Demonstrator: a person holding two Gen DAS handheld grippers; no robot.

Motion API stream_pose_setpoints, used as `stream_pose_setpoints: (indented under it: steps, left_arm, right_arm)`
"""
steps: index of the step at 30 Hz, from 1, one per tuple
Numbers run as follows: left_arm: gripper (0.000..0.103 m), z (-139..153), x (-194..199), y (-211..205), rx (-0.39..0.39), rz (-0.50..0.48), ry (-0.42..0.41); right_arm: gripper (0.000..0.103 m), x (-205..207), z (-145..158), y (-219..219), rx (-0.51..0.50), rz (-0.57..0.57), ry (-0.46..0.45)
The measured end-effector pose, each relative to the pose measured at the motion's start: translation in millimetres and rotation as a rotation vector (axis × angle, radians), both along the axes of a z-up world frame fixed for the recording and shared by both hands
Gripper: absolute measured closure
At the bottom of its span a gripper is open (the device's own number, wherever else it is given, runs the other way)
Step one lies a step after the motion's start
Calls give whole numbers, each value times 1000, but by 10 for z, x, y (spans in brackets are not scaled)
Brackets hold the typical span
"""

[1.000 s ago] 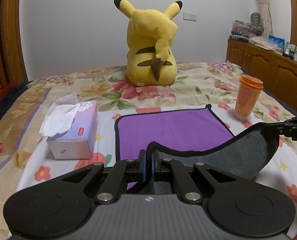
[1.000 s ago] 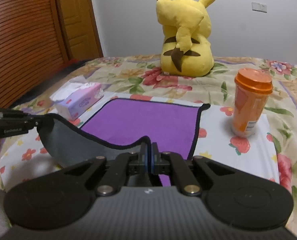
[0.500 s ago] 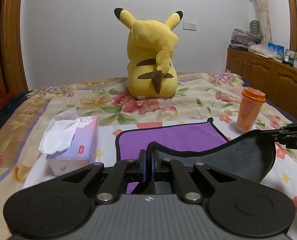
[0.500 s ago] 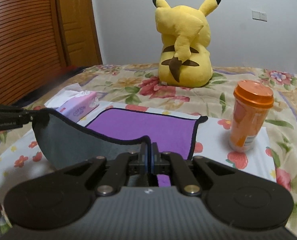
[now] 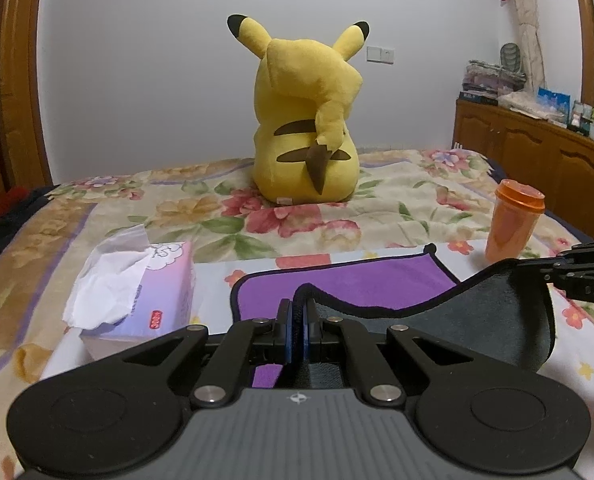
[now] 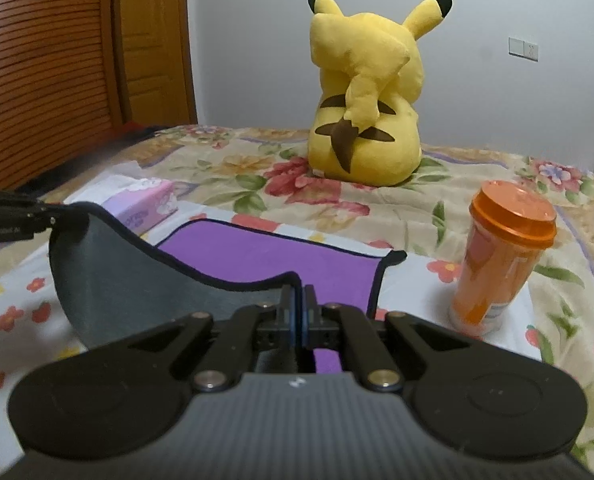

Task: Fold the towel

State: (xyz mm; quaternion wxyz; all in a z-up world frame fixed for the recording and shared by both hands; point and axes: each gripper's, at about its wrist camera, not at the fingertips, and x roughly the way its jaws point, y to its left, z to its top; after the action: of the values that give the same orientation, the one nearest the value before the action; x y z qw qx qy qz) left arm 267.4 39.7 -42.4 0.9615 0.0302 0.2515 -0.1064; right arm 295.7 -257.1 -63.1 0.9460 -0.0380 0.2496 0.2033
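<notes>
A purple towel [image 5: 349, 284] with a black hem and grey underside lies on the flowered bed; it also shows in the right wrist view [image 6: 269, 258]. My left gripper [image 5: 297, 312] is shut on its near left corner. My right gripper [image 6: 299, 308] is shut on its near right corner. Both hold the near edge lifted above the bed, so the grey underside [image 5: 477, 320] hangs in a curve between them. The far half of the towel lies flat. The right gripper shows at the right edge of the left wrist view [image 5: 577, 276], the left gripper at the left edge of the right wrist view [image 6: 13, 216].
A tissue box [image 5: 137, 292] stands left of the towel. An orange lidded cup [image 6: 501, 256] stands right of it. A yellow Pikachu plush [image 5: 309, 132] sits behind. A wooden cabinet [image 5: 537, 160] is at the right, a wooden door [image 6: 149, 40] at the left.
Both grippers have risen and moved toward the far edge with the towel's near edge. Less of the flat purple part shows.
</notes>
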Motion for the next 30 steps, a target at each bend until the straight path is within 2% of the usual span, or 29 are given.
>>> stream_pose_setpoints:
  steps: [12, 26, 30]
  left_arm:
    - [95, 74, 205, -8, 7, 7, -24]
    - [95, 162, 654, 52, 23, 45, -55]
    - [95, 158, 785, 50, 50, 60, -77]
  right_arm:
    - [99, 145, 100, -1, -3, -6, -34]
    - [99, 485, 198, -7, -39, -43, -98]
    - [99, 587, 195, 13, -46, -67, -119]
